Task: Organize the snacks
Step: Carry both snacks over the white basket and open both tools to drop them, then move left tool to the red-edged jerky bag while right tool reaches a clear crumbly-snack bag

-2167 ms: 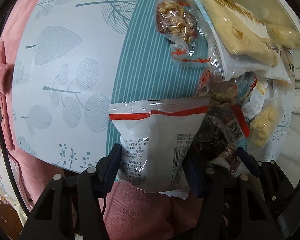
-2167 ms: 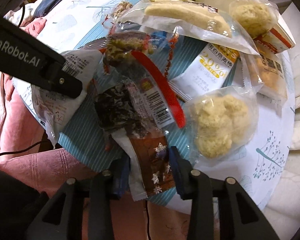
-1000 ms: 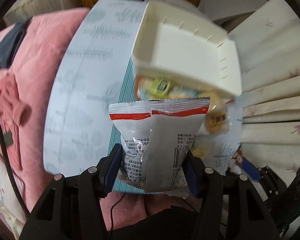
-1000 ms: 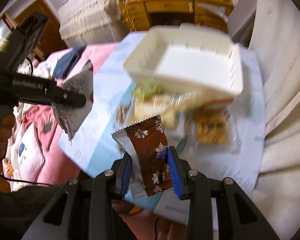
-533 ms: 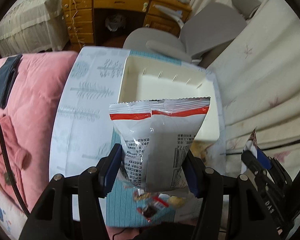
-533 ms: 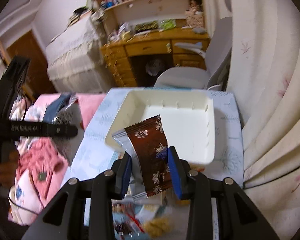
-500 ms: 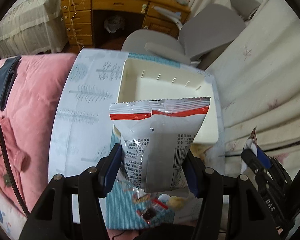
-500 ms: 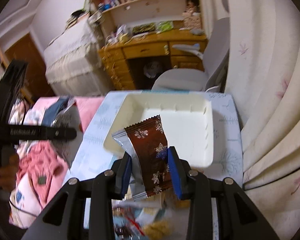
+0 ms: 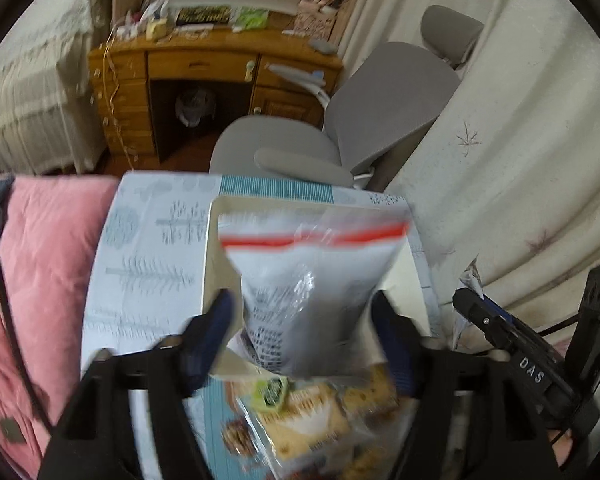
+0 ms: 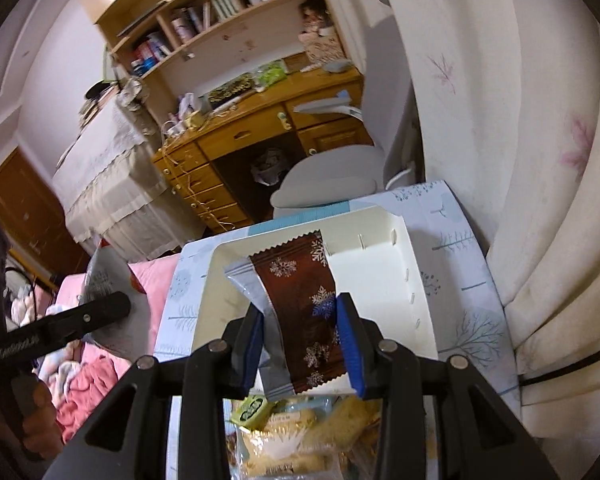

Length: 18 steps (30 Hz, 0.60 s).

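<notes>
Left claw jaws just widened; white packet loose above tray.

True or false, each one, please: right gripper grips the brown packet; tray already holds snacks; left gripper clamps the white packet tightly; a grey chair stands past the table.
1. The right gripper is shut on the brown snowflake packet. True.
2. The white tray already holds several snacks. False: no snack shows in it; the loose snacks lie on the table in front of it.
3. The left gripper clamps the white red-striped packet tightly. False: its jaws have just been opening, and a gap shows beside the packet between them.
4. A grey office chair stands beyond the table. True.
</notes>
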Motion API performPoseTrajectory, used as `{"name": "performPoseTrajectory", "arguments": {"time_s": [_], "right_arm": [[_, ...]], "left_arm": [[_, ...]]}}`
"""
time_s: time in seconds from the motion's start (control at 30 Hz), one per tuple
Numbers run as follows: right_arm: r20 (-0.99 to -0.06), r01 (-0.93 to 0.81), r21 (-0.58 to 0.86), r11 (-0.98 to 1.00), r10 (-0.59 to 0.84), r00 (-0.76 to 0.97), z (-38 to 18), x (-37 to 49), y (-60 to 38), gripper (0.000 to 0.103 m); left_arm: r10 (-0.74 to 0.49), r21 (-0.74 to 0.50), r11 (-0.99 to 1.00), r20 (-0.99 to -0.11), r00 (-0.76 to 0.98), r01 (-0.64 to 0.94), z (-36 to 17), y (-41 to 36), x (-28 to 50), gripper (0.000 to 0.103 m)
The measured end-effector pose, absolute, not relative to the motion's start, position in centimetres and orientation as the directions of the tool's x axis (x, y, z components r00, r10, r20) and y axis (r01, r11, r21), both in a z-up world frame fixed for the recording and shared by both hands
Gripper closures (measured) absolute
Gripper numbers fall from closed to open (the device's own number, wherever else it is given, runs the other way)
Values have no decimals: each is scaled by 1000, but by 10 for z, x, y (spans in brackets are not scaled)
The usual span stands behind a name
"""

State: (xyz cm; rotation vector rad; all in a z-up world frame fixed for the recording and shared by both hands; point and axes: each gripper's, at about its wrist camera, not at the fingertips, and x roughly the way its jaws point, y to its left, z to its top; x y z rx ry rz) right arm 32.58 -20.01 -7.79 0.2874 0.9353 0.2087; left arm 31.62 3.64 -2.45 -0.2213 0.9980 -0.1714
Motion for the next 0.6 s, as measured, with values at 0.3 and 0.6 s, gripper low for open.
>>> {"name": "performPoseTrajectory", "arguments": {"time_s": [0.3, 0.6], "right_arm": [[-783, 52, 356, 933, 267, 563, -100, 334, -216, 34], [-791, 91, 393, 915, 286, 541, -106, 313, -229, 33]], "left_arm": [[-270, -296, 955, -823, 499, 28, -36, 35, 319, 21], [-244, -283, 959, -844, 477, -10, -46, 39, 293, 21]]}}
